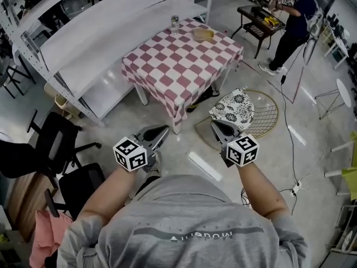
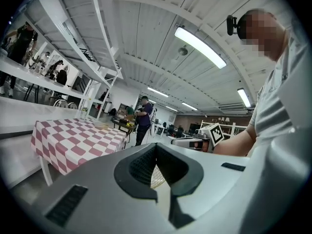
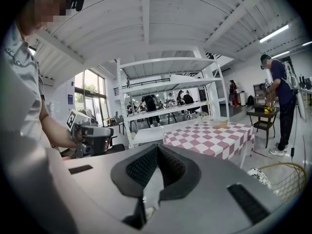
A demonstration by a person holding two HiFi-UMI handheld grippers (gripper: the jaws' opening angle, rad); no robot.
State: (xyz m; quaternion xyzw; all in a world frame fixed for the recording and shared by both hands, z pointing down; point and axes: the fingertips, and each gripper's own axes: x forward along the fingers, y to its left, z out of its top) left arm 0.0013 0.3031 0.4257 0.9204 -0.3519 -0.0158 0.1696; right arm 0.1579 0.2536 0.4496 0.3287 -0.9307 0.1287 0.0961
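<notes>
I hold both grippers side by side at waist height above the concrete floor. My left gripper (image 1: 163,130) is shut, its jaw tips meeting with nothing between them; the same shows in its own view (image 2: 156,146). My right gripper (image 1: 215,125) is shut and empty too, tips together in its own view (image 3: 157,147). Both point toward a table with a red-and-white checked cloth (image 1: 184,54) a step or two ahead. On its far side stand a small glass jar (image 1: 174,21) and a yellowish bowl (image 1: 203,34). Each gripper carries a marker cube (image 1: 130,153).
A wire chair with a black-and-white patterned cushion (image 1: 234,108) stands just right of the table. White shelving (image 1: 83,43) runs along the left, with black office chairs (image 1: 56,144) below it. Another person (image 1: 293,21) stands at a black cart far right. Cables cross the floor on the right.
</notes>
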